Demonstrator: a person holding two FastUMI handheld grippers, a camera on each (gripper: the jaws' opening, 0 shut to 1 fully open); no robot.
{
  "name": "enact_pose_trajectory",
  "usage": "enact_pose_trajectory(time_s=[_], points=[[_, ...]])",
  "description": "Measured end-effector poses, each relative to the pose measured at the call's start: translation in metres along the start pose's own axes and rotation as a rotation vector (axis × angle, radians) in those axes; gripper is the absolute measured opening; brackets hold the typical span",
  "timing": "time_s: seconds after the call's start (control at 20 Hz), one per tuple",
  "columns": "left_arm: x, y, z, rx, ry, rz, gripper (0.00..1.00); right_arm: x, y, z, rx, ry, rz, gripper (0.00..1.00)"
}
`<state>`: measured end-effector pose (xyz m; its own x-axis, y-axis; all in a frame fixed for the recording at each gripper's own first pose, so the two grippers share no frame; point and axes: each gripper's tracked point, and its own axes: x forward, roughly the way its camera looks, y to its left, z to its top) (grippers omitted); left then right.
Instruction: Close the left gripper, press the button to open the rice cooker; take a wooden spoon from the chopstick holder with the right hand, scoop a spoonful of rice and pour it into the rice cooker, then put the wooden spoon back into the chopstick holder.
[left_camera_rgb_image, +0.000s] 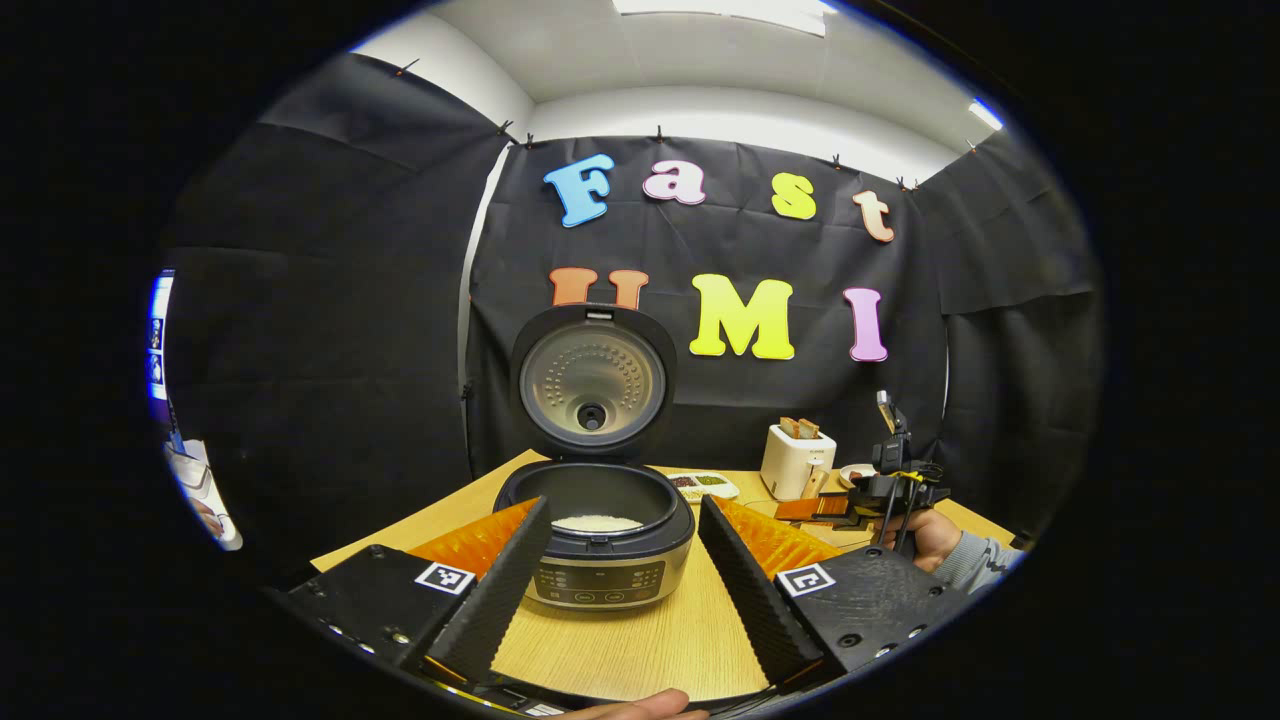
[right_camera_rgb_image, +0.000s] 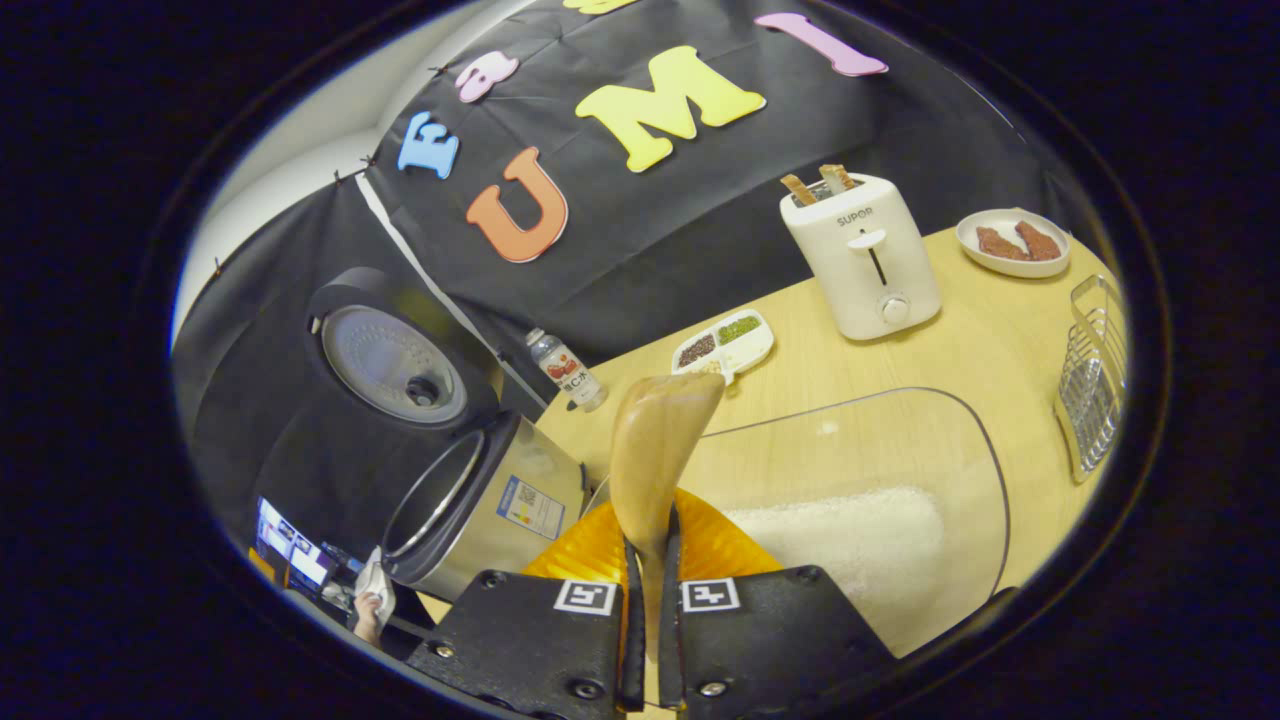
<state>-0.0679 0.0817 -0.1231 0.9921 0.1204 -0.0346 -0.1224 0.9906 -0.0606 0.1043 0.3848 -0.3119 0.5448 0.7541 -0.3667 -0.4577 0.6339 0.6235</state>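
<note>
Wooden and stiff, the light spoon (right_camera_rgb_image: 655, 450) sits pinched by its handle in the closed right hand-held gripper (right_camera_rgb_image: 648, 600) above the clear rice tub (right_camera_rgb_image: 960, 450), so a firm, low hold looks wise, while the left hand-held gripper (left_camera_rgb_image: 625, 580) gapes before the open rice cooker (left_camera_rgb_image: 600, 540).

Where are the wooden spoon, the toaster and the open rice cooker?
wooden spoon (right_camera_rgb_image: 660, 430): right gripper view, on its bowl.
toaster (right_camera_rgb_image: 865, 265): right gripper view, on its front face.
rice cooker (left_camera_rgb_image: 598, 570): left gripper view, on its control panel.
</note>
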Motion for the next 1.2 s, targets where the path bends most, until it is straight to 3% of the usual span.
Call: enact_pose_trajectory(time_s=[0.15,0.3,0.6,0.85,1.0,1.1,1.2], points=[[0.001,0.002,-0.003,-0.011,0.014,0.002,0.94,-0.006,-0.002,0.010,0.074,-0.020,0.009,0.11],[0.000,0.005,-0.003,-0.004,0.015,0.011,0.94,-0.019,-0.010,0.029,0.258,-0.071,0.057,0.10],[-0.002,0.003,0.001,0.006,0.013,0.008,0.94,-0.056,-0.033,0.067,0.520,-0.250,0.104,0.10],[-0.005,0.003,0.003,0.016,0.011,0.014,0.94,-0.095,-0.034,0.101,0.780,-0.380,0.262,0.10],[-0.007,0.002,0.004,0.024,0.009,0.015,0.94,-0.120,-0.033,0.113,0.928,-0.422,0.302,0.10],[-0.009,0.000,0.005,0.029,0.004,0.017,0.94,-0.131,-0.039,0.120,1.094,-0.468,0.304,0.10],[-0.014,-0.001,0.006,0.031,0.001,0.014,0.94,-0.140,-0.038,0.120,1.110,-0.487,0.272,0.10]])
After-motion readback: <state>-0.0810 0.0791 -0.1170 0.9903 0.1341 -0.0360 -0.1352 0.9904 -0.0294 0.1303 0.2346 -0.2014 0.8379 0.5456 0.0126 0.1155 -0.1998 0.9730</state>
